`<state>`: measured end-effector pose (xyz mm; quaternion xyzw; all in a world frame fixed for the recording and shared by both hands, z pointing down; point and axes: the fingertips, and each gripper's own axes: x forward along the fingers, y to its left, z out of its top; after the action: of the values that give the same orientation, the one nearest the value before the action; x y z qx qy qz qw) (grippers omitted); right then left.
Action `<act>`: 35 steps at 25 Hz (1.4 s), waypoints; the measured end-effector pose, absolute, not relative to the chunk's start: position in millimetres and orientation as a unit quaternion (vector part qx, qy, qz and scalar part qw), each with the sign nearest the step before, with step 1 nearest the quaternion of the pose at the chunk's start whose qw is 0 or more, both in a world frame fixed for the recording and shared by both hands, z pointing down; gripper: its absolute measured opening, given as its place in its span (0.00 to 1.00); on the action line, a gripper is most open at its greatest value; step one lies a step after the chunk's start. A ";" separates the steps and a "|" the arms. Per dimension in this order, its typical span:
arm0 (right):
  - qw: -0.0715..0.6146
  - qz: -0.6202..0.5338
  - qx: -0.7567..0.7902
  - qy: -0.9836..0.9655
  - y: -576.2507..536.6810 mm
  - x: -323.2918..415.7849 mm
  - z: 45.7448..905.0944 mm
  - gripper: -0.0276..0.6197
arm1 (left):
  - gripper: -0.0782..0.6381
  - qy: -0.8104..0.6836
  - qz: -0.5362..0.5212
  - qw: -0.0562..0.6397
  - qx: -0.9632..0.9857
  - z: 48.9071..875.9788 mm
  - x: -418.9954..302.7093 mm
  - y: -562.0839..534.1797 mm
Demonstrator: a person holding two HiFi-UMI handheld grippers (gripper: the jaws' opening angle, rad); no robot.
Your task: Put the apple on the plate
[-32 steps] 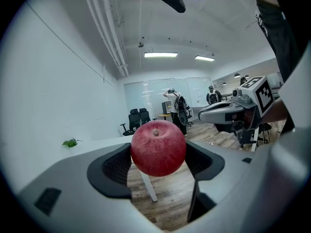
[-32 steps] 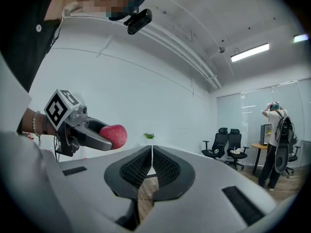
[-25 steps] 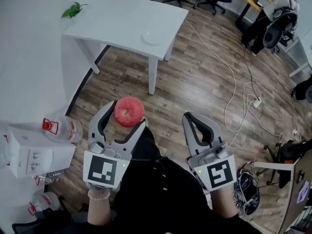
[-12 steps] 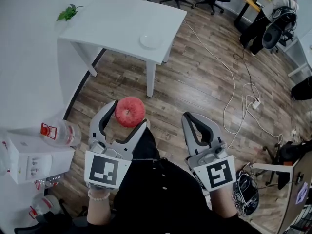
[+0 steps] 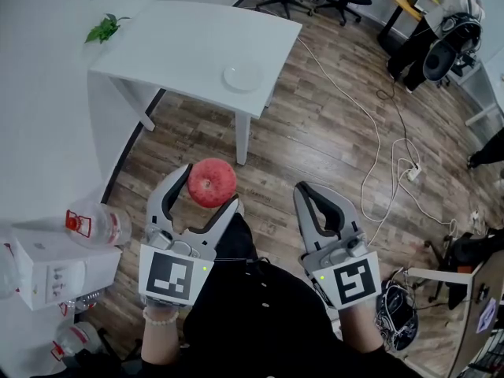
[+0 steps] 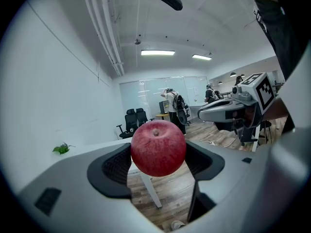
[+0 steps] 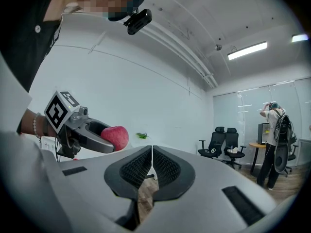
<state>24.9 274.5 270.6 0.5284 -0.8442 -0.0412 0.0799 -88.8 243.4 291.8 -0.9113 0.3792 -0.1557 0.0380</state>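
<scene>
Red apple sits pinched between the jaws of the left gripper, held up in the air over the wood floor, well apart from the plate. In the left gripper view the apple fills the gap between the two black pads, stem end facing up, both pads pressed on its sides. The plate is white and lies near the front edge of a white table, close to one corner, with a little green plant at the table's far left corner. The right gripper hangs beside the left one at about the same height, jaws squeezed together with nothing in them; the right gripper view shows only a thin slit between its pads, and off to its left the apple in the other gripper. A clear bottle with a red cap and a white box sit at the lower left, and a white cable snakes over the floor on the right.
</scene>
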 end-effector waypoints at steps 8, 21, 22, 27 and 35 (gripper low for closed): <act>0.092 -0.040 0.526 -0.844 232.5 25.4 271.7 0.11 | 0.60 0.374 -0.155 0.030 -0.914 294.4 -84.6 199.4; 0.108 -0.037 0.541 -0.833 154.5 38.4 264.8 0.11 | 0.60 0.361 -0.149 0.029 -0.920 287.7 -73.9 111.8; 0.108 -0.037 0.543 -0.832 147.4 39.4 263.7 0.11 | 0.60 0.360 -0.147 0.029 -0.921 286.3 -73.3 104.3; 0.109 -0.042 0.551 -0.826 109.7 40.9 259.2 0.11 | 0.60 0.350 -0.143 0.032 -0.925 283.2 -69.6 63.6; 0.108 -0.045 0.566 -0.816 54.8 55.5 254.0 0.11 | 0.60 0.334 -0.140 0.040 -0.931 279.3 -50.8 4.1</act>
<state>55.5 54.8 254.0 0.5656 -0.8164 -0.0451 0.1076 -50.8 4.1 279.3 -0.9314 0.3338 -0.1396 0.0401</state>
